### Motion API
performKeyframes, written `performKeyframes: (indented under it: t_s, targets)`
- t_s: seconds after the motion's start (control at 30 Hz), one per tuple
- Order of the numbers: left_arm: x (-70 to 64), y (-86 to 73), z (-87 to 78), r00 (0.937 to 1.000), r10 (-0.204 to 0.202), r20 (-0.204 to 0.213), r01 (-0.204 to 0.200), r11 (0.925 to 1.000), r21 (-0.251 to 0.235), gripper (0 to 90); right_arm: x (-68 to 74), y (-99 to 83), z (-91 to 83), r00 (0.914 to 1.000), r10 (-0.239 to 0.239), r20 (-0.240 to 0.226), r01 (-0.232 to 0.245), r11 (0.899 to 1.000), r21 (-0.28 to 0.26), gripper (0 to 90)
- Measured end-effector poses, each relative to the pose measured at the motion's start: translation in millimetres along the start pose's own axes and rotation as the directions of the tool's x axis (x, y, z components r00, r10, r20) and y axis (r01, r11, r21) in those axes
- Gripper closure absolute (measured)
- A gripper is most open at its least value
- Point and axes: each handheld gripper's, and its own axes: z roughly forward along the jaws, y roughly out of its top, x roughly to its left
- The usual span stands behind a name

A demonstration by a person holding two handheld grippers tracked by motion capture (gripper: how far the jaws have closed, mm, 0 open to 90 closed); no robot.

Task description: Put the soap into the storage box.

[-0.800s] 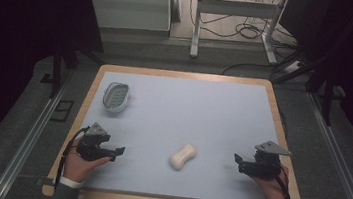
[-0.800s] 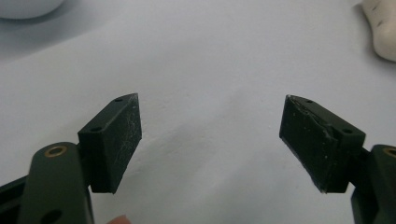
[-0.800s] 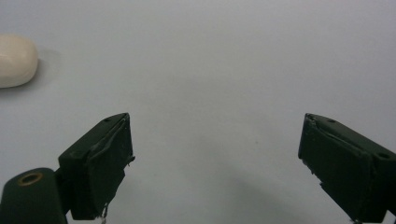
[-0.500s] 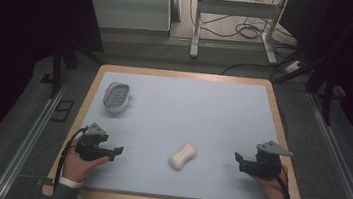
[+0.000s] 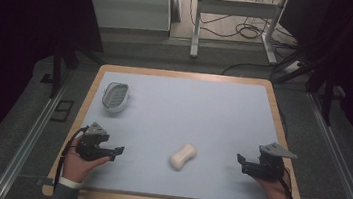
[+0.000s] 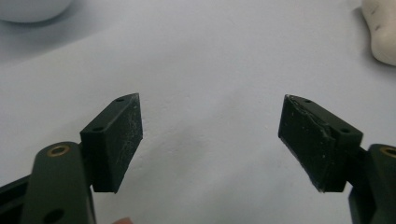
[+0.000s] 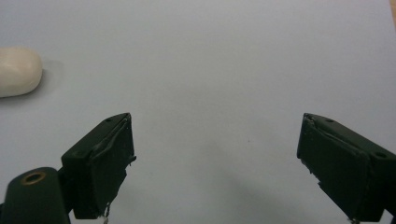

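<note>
Sitting near the front of the table [image 5: 223,110], cream soap bar [image 5: 182,155] about midway between both tongs, left gripper [image 5: 117,151] jaws spread wide and empty, right gripper [image 5: 240,161] same deal, wide open gripping nothing, soap dish [image 5: 115,96] back left, well apart from the bar

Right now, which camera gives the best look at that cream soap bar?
The high view: the whole soap bar lies on the table between both grippers. The left gripper view catches one end at its top right edge, the right gripper view one end at its left edge.
</note>
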Motion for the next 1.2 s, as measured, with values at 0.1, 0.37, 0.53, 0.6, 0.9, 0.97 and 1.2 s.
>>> performKeyframes:
  t_s: [0.1, 0.37, 0.53, 0.6, 0.9, 0.97, 1.2]
  targets:
    - [-1.7, 1.4, -1.8, 1.0, 0.002, 0.002, -0.002, 1.0, 0.002, 23.3, -2.2, -1.2, 0.4, 0.9999, 0.01, -0.014, -0.01, 1.0, -0.001, 10.9]
    - [-6.6, 5.1, -6.3, 1.0, 0.006, -0.003, -0.006, 0.9996, 0.028, 23.7, -3.4, -3.8, 2.0, 0.9996, 0.016, -0.022, -0.016, 1.0, 0.009, 10.9]
    - [-7.3, 8.7, -13.5, 0.9995, 0.018, -0.025, -0.016, 0.9986, 0.05, 23.7, -0.7, -2.1, 4.3, 0.9996, 0.006, -0.028, -0.006, 1.0, 0.013, 10.9]
    - [-7.5, 11.2, -16.4, 0.9993, 0.024, -0.027, -0.023, 0.9984, 0.052, 23.6, 0.2, -1.4, 5.1, 0.9995, 0.014, -0.027, -0.014, 1.0, 0.01, 11.1]
    - [-18.7, 29.4, -20.0, 0.9992, 0.041, 0.002, -0.041, 0.9975, 0.057, 23.7, -1.1, -2.3, 1.5, 0.9994, 0.034, -0.001, -0.034, 0.999, 0.008, 11.6]
    - [-22.3, 34.6, -20.0, 0.9986, 0.053, 0.007, -0.053, 0.997, 0.057, 23.8, -2.3, -3.0, -0.2, 0.9993, 0.037, 0.001, -0.037, 0.999, 0.004, 11.7]
    - [-37.6, 52.2, -16.2, 0.9953, 0.094, 0.021, -0.096, 0.9932, 0.066, 23.7, -6.5, -4.3, -4.4, 0.9987, 0.051, -0.004, -0.051, 0.999, -0.009, 11.7]
